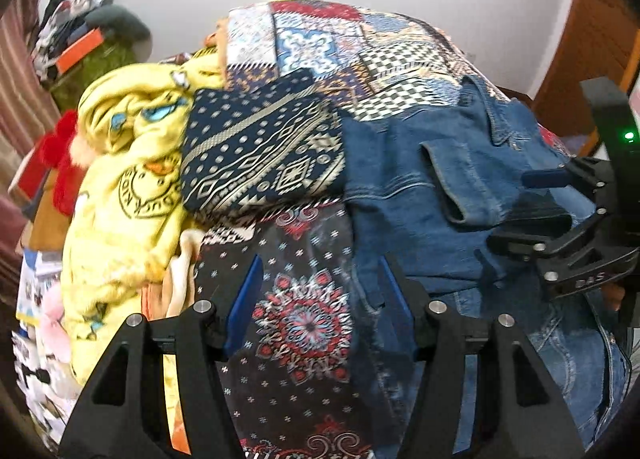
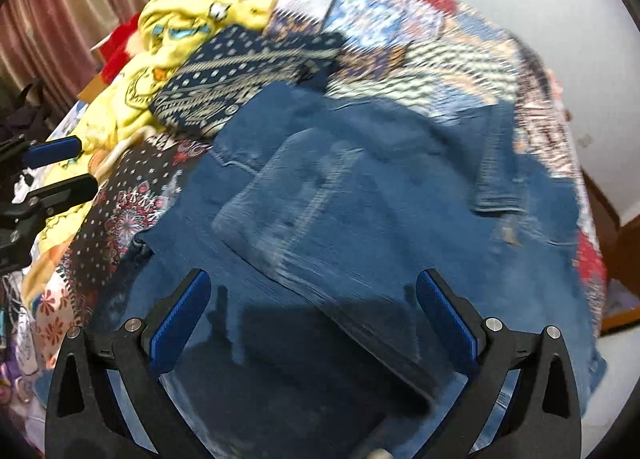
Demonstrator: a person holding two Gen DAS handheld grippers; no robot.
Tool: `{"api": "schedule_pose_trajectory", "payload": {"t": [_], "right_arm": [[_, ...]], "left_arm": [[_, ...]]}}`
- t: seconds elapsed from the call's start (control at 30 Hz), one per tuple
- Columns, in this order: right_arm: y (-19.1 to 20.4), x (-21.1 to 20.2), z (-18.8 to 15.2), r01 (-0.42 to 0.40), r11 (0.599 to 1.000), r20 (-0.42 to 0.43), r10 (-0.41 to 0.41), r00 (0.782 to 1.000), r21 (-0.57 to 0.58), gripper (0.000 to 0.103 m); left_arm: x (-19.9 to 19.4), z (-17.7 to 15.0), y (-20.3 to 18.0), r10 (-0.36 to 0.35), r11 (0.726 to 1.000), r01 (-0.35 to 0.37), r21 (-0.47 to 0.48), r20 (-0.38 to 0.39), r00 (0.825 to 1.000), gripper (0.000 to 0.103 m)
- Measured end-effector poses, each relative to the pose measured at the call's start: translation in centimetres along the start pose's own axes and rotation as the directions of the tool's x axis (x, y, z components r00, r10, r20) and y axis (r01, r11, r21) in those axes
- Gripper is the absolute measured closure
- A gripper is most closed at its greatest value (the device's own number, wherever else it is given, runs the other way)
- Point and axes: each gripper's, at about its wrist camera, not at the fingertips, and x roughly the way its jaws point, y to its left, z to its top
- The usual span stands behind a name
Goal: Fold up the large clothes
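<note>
left claw (image 1: 322, 299): spread wide, empty, above dark patterned cloth (image 1: 304, 323) | right claw (image 2: 316, 323): spread wide, empty, over blue jeans (image 2: 360, 195) | yellow garment (image 1: 124, 179) at 10 o'clock

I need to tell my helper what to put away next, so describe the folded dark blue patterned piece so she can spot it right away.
Start from the bed with the patchwork bedspread. Between the crumpled yellow cartoon-print garment on the left and the blue denim garment on the right sits the folded navy cloth. It alone is neatly squared, with cream dots and geometric bands.
</note>
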Motion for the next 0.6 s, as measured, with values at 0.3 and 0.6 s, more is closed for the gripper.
{"api": "schedule_pose_trajectory", "payload": {"t": [0.3,0.6], "right_arm": [[1.0,1.5,0.4,-0.019,0.999,0.006,0.019,1.0,-0.034,0.061],[0.0,-2.6,0.6,-0.043,0.999,0.131,0.039,0.991,0.033,0.088]], "left_arm": [[1.2,-0.7,0.8,-0.006,1.0,0.005,-0.028,-0.025,1.0,0.045],[0.1,0.2,-1.8,-0.008,1.0,0.007,0.029,0.009,1.0,0.045]]}}
